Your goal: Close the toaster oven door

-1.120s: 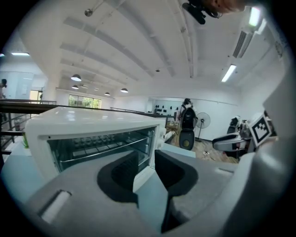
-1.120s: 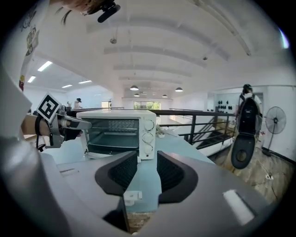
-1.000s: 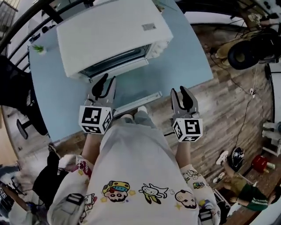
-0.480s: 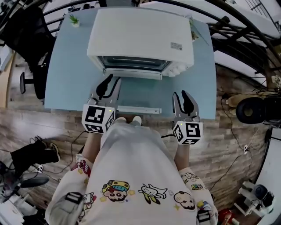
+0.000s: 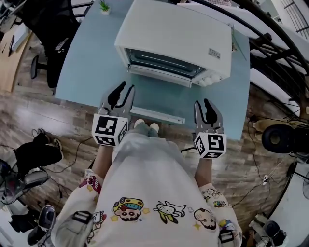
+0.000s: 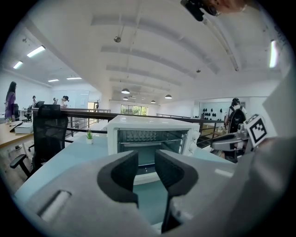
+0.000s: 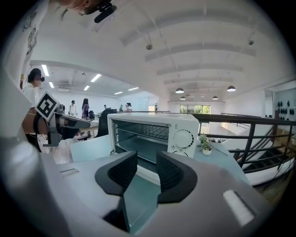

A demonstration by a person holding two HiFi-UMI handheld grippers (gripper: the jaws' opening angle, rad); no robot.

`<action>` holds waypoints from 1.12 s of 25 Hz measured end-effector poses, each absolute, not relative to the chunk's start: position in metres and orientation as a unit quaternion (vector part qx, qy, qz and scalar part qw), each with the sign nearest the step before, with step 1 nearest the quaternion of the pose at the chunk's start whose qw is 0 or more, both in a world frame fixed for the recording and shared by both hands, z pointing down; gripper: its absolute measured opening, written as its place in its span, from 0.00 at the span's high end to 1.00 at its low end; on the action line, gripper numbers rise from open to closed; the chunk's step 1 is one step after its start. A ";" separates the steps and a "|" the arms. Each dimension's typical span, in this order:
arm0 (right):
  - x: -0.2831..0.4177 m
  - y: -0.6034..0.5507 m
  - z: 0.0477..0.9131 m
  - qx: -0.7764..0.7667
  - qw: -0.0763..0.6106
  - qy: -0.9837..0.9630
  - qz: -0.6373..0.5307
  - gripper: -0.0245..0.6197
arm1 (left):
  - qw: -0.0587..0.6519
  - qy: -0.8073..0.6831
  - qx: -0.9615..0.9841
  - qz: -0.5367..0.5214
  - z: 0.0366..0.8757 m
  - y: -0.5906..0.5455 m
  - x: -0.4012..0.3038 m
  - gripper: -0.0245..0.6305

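Pale blue table [image 5: 89, 62] holds white toaster oven [image 5: 178, 34], door [image 5: 157, 115] lying open toward the person. Left gripper [image 5: 126, 88] and right gripper [image 5: 203, 102] hover near the door, jaws narrowly apart, empty. Risk: an off-centre push slips off or shoves the oven back.

Pale blue table [image 5: 82, 72] standing on wood-plank floor [image 5: 72, 120], black office chair [image 5: 48, 24] sitting at far left, small potted plant [image 5: 104, 6] sitting on table's far edge, black railing [image 7: 252, 121] running along right, strip lights [image 6: 36, 51] glowing under white beamed ceiling [image 6: 162, 51]
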State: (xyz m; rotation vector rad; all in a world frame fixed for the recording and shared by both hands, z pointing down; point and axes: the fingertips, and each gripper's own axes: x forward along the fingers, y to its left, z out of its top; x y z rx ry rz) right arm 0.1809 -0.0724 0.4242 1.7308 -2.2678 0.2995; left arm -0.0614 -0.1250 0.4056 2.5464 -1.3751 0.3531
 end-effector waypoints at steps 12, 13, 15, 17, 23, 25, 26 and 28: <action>0.164 -0.059 0.423 0.609 0.138 -0.774 0.110 0.76 | 0.119 -0.453 0.876 0.116 0.408 -0.119 -0.072 0.80; 0.164 -0.060 0.423 0.609 0.138 -0.773 0.110 0.76 | 0.120 -0.452 0.876 0.116 0.409 -0.119 -0.073 0.80; 0.162 -0.060 0.423 0.610 0.138 -0.773 0.111 0.76 | 0.122 -0.452 0.876 0.118 0.411 -0.117 -0.076 0.80; 0.160 -0.060 0.423 0.609 0.138 -0.773 0.112 0.76 | 0.125 -0.453 0.875 0.120 0.414 -0.116 -0.079 0.80; 0.147 -0.062 0.427 0.600 0.139 -0.779 0.117 0.76 | 0.135 -0.452 0.873 0.123 0.423 -0.110 -0.088 0.79; 0.142 -0.061 0.429 0.596 0.142 -0.781 0.119 0.76 | 0.141 -0.450 0.873 0.127 0.428 -0.105 -0.092 0.78; 0.139 -0.060 0.430 0.594 0.144 -0.782 0.119 0.76 | 0.144 -0.449 0.872 0.129 0.431 -0.103 -0.093 0.78; 0.134 -0.057 0.432 0.590 0.149 -0.785 0.119 0.76 | 0.149 -0.447 0.872 0.134 0.439 -0.099 -0.095 0.78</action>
